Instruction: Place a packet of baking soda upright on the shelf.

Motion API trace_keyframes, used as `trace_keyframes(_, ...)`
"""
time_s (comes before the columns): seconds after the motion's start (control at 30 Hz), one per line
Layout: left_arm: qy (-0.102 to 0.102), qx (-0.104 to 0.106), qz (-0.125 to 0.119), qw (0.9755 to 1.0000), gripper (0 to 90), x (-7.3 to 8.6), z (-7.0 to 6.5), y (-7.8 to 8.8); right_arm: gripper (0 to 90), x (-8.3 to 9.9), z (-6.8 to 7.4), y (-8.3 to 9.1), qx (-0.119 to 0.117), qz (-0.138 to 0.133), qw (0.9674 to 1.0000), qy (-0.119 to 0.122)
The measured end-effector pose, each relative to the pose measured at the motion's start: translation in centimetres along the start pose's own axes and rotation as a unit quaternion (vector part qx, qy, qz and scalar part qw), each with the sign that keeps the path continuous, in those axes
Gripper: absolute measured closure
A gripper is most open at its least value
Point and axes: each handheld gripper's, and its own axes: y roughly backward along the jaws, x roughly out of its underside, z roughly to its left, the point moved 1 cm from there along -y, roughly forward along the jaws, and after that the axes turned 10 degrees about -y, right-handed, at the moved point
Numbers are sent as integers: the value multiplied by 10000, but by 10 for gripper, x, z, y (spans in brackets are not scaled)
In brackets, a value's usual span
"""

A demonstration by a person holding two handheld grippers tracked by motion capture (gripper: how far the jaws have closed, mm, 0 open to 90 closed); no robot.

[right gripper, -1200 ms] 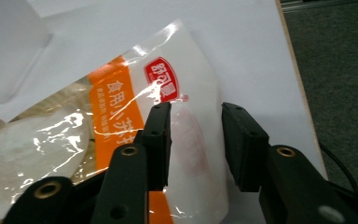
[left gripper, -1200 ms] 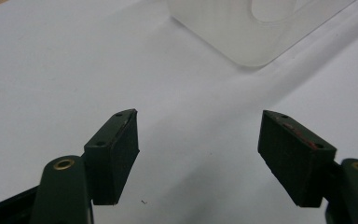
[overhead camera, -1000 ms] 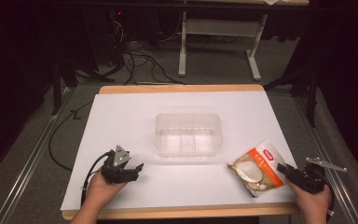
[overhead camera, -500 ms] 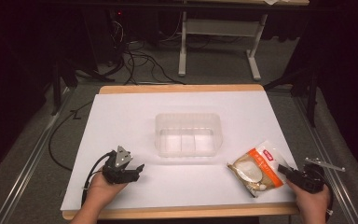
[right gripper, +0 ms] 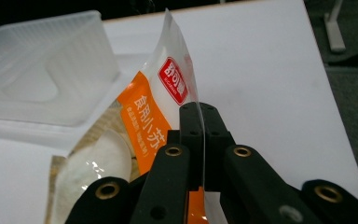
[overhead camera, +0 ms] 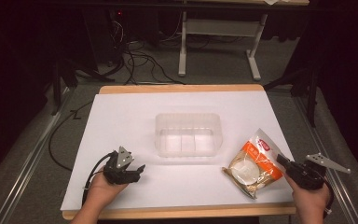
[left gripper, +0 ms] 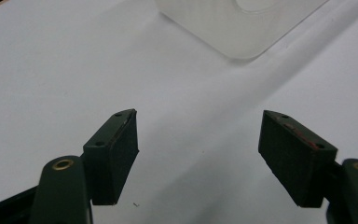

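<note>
Snack bag [right gripper: 168, 100], pinched by its clear edge seal between the right gripper [right gripper: 200, 121] jaws, just closed tight on the film. Probably light, crinkly, slippery; contents likely fragile, so best held at the seal. Lying lower right of the high view on the white surface [overhead camera: 135, 116], beside the clear tub [overhead camera: 188, 135]. Red label readable up close, a mere speck from above. Left gripper [left gripper: 198, 140] jaws wide apart, holding nothing.
</note>
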Motion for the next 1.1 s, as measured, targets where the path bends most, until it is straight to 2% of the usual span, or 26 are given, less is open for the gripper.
trace_keyframes(0.13,-26,-6,7,10000,287,0,-1,0,900,-4,10,5,-173,-173,9997,61)
trace_keyframes(0.37,-76,-12,20,10000,286,-1,-2,-1,900,-17,43,16,-458,-553,9961,515)
trace_keyframes(0.53,-108,-8,4,9999,285,-1,-3,-1,900,-23,65,23,-473,-859,9923,755)
trace_keyframes(0.7,-113,-3,-6,9999,285,-1,-2,-1,900,-27,82,28,-192,-1147,9871,1099)
trace_keyframes(0.8,-121,3,-2,9999,285,-1,-3,-1,900,-28,84,26,-211,-1221,9864,1083)
trace_keyframes(0.93,-136,2,-9,9999,285,-1,-3,0,900,-24,82,17,-133,-1046,9880,1130)
trace_keyframes(1.03,-126,5,-1,9999,285,-1,-2,-1,899,-22,80,18,-174,-1080,9881,1079)
trace_keyframes(1.1,-137,6,-3,9999,285,-1,-3,-2,868,-18,79,18,-247,-1090,9883,1035)
